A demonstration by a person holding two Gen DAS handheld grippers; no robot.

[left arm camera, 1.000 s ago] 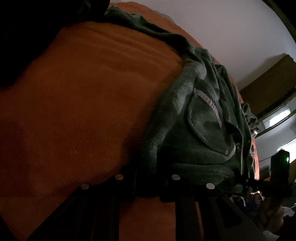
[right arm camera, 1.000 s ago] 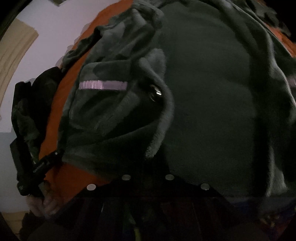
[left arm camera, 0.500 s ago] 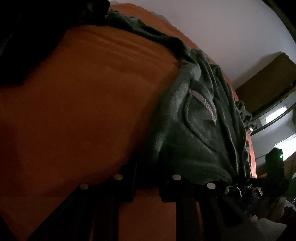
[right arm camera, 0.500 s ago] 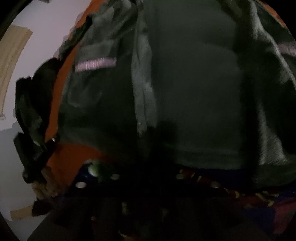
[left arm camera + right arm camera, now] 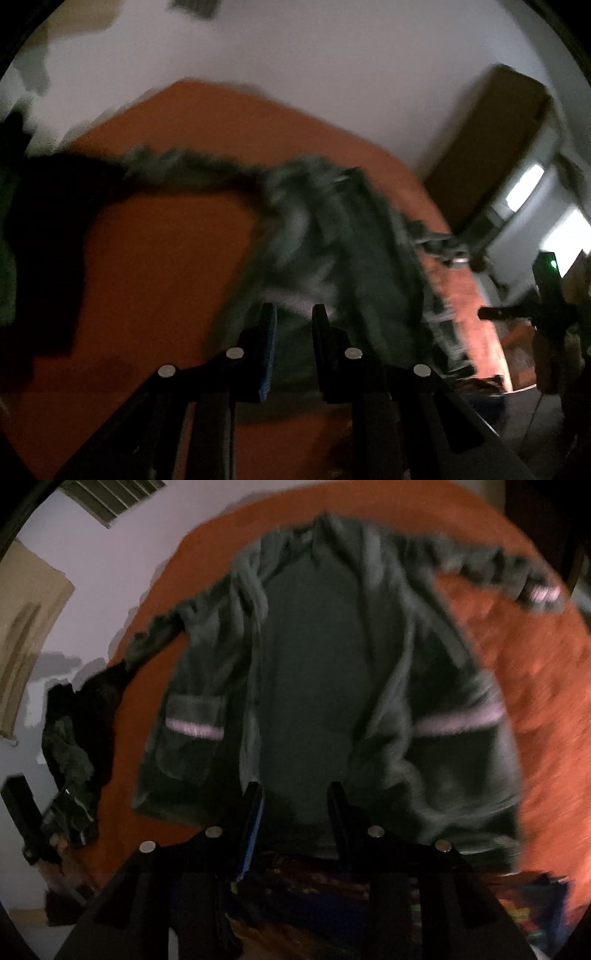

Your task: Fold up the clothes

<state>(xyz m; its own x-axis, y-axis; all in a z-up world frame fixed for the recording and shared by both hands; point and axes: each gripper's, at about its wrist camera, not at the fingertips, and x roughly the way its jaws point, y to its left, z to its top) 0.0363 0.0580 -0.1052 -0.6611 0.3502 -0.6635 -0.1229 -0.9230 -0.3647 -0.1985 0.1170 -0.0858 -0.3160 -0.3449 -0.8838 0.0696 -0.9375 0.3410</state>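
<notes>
A dark green fleece jacket (image 5: 317, 686) lies spread open, front up, on an orange bed cover (image 5: 546, 709). In the right wrist view its long axis runs from the collar at 12 o'clock to the hem at 6 o'clock, nearest the camera. One sleeve stretches toward 2 o'clock, the other toward 9 o'clock, and a pocket with a pale stripe sits on each front panel. The right tongs (image 5: 293, 805) hang above the hem; the jaws stand apart with nothing between them. In the left wrist view, which is blurred, the jacket (image 5: 343, 251) runs from 6 o'clock toward 12 o'clock, with a sleeve trailing to 10 o'clock across the bed cover (image 5: 155, 266). The left tongs (image 5: 293, 325) are above its near edge, jaws opening, no cloth between them. A heap of dark clothes (image 5: 79, 731) lies at 9 o'clock of the jacket in the right wrist view, just beside the sleeve end.
</notes>
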